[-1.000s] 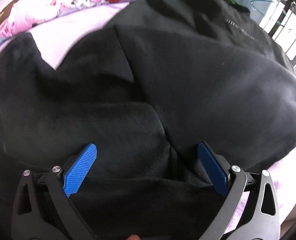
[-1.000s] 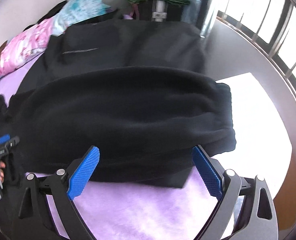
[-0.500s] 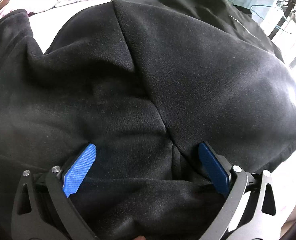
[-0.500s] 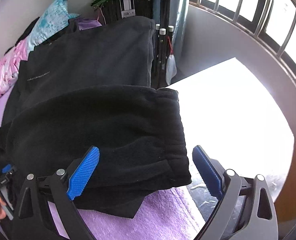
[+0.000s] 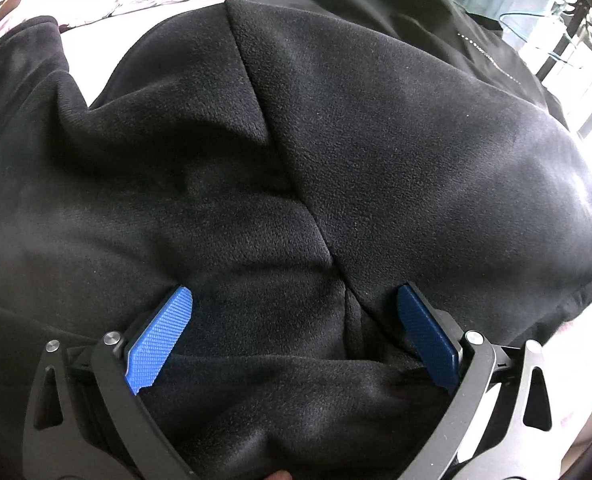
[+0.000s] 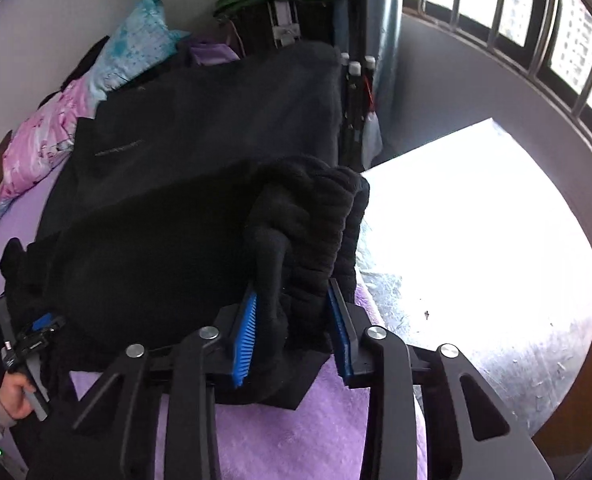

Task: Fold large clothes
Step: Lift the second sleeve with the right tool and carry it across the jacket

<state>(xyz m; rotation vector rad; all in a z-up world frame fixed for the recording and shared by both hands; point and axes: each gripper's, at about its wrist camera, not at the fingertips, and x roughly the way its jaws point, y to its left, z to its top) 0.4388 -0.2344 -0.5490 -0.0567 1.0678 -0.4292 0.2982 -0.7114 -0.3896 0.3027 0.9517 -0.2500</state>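
A large black fleece garment [image 5: 376,152] lies bunched on a purple bed cover and fills the left wrist view. My left gripper [image 5: 291,304] is open, its blue pads pressed down into the fleece on either side of a fold. In the right wrist view my right gripper [image 6: 291,300] is shut on the thick ribbed end of the black fleece garment [image 6: 304,224] at the bed's right edge. The left gripper [image 6: 35,336] and the hand holding it show at the far left of that view.
A second black garment [image 6: 215,120] with a small printed line lies behind the fleece. Pink and blue floral bedding [image 6: 95,92] is piled at the back left. The purple bed cover [image 6: 316,432] ends at a bright floor [image 6: 476,240] by a barred window [image 6: 536,20].
My right gripper swung to the right end of the fleece and closed on its ribbed edge. My left gripper pushed lower and closer into the fleece, still open.
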